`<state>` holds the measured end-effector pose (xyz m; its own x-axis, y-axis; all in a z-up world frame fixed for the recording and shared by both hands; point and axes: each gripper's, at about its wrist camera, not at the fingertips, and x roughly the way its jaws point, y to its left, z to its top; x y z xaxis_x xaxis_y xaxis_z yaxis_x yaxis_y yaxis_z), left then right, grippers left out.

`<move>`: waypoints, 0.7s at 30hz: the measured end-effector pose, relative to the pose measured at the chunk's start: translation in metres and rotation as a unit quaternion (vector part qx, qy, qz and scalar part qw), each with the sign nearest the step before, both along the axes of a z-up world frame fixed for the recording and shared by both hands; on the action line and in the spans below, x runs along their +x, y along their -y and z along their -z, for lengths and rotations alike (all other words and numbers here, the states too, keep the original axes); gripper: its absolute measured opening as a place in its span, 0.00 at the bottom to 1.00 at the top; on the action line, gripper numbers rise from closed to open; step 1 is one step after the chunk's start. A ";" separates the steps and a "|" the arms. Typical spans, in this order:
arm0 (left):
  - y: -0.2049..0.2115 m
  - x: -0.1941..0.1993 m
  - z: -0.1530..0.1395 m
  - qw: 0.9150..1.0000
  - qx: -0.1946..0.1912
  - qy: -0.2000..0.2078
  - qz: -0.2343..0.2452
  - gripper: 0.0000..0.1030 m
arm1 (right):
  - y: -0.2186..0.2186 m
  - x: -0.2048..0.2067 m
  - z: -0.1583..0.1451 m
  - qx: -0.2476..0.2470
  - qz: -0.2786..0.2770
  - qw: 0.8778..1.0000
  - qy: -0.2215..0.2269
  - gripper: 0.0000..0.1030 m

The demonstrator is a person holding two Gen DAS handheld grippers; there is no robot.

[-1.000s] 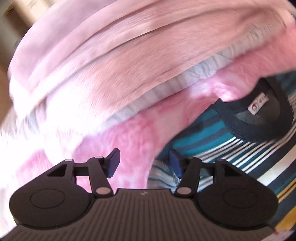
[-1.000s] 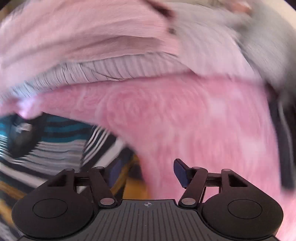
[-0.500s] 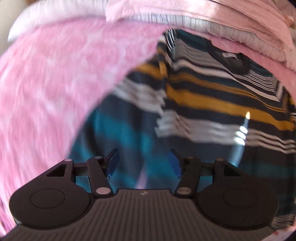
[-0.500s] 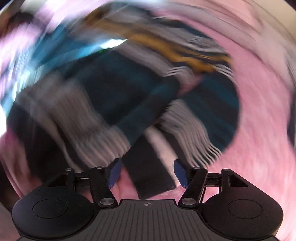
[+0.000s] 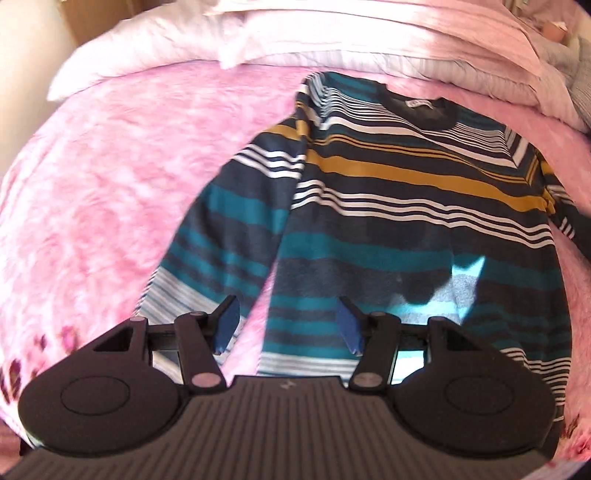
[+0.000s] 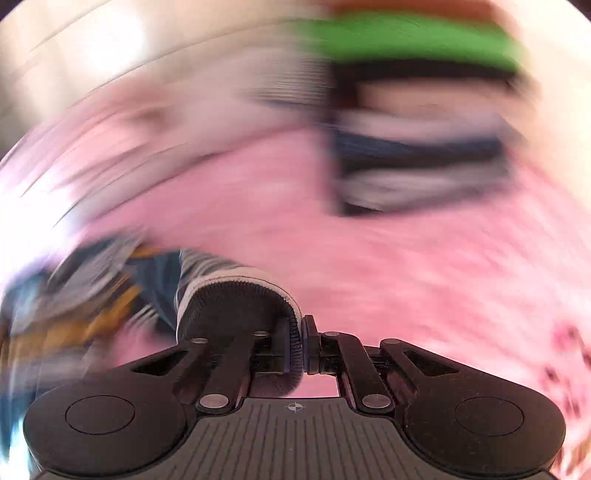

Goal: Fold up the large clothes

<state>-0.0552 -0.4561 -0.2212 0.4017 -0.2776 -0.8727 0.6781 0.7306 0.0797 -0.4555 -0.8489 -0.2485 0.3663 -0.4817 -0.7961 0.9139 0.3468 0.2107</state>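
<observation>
striped sweater (image 5: 388,206) lies flat on the bed (image 5: 110,166), unfolded; right claw (image 6: 302,347) has just closed, pinching its cuff (image 6: 236,295); left claw (image 5: 286,325) open, empty.

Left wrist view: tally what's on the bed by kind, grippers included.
Striped knit sweater (teal, navy, white, mustard): 1
Fluffy pink blanket under it: 1
Pale pink folded bedding along the far edge: 1 pile, layers not countable
Black two-finger gripper with blue pads, the left gripper, jaws apart and empty: 1
Total: 4
</observation>
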 end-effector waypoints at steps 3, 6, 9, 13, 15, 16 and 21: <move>-0.012 -0.010 -0.005 1.000 -0.001 0.005 -0.016 0.52 | 0.048 -0.045 0.025 0.074 0.146 0.986 -0.033 0.28; -0.025 -0.018 -0.005 0.999 0.006 0.006 -0.035 0.53 | 0.041 -0.068 0.035 0.104 0.200 0.974 -0.013 0.38; -0.042 -0.020 -0.001 0.999 0.016 0.006 -0.051 0.53 | 0.002 -0.063 0.043 0.119 0.166 0.979 0.001 0.40; -0.068 -0.008 0.010 0.996 0.009 -0.012 -0.093 0.54 | -0.063 -0.037 0.063 0.164 0.091 0.982 -0.025 0.40; -0.084 0.002 0.017 0.992 -0.005 -0.023 -0.120 0.54 | -0.095 -0.019 0.072 0.179 0.059 0.981 -0.042 0.40; -0.092 0.007 0.021 0.991 -0.012 -0.029 -0.134 0.54 | -0.110 -0.011 0.076 0.189 0.049 0.980 -0.043 0.40; -0.122 0.031 0.044 0.989 0.001 -0.028 -0.148 0.54 | -0.172 0.035 0.086 0.222 0.013 0.974 -0.043 0.40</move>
<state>-0.0238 -0.3346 -0.2648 0.4169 -0.1534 -0.8959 0.4377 0.8977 0.0500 -0.4203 -0.6768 -0.3343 0.2811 -0.0913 -0.9553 0.9422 0.2155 0.2567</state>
